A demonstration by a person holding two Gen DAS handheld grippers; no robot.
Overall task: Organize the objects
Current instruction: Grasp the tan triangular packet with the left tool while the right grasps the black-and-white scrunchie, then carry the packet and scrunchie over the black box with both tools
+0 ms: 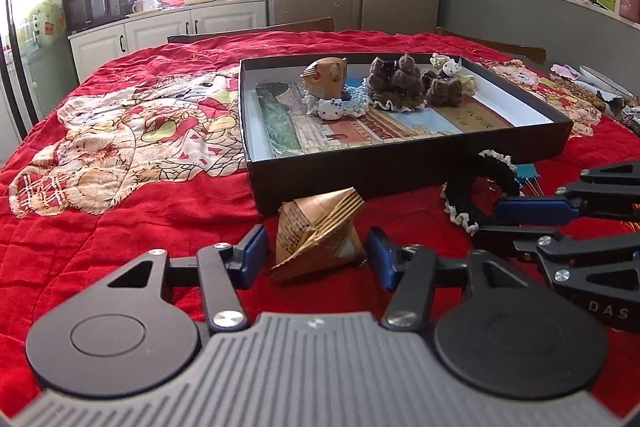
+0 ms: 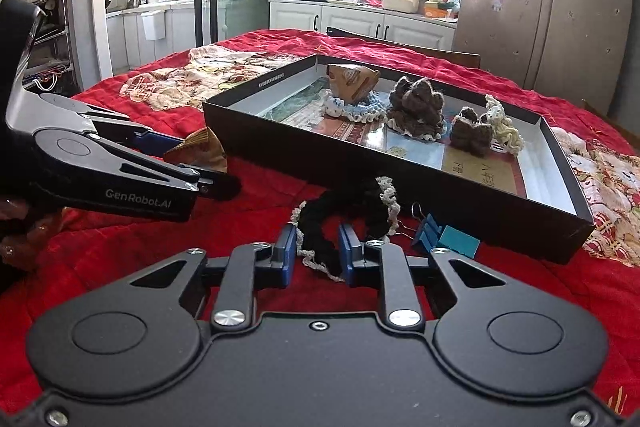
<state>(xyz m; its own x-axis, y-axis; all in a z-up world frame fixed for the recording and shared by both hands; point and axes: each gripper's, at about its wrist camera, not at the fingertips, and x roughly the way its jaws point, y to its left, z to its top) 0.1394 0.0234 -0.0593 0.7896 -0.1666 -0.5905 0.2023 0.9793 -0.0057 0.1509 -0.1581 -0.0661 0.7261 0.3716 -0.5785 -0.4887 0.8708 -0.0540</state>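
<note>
Evidently each hand is mid-pickup: the left gripper straddles the folded paper piece without touching, while the right gripper pinches the black crocheted ring. Both lie before the box; closing squarely should avoid crushing the paper.

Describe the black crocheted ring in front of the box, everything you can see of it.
The black crocheted ring is a soft yarn loop, like a scrunchie, with a cream ruffled edging. It lies flat on the red quilt, just outside the near wall of the black box and apart from it. A blue binder clip lies beside it. The right gripper has its jaws on either side of the ring's near part, pads against the yarn. The ring's centre is open, with red quilt showing through.
</note>
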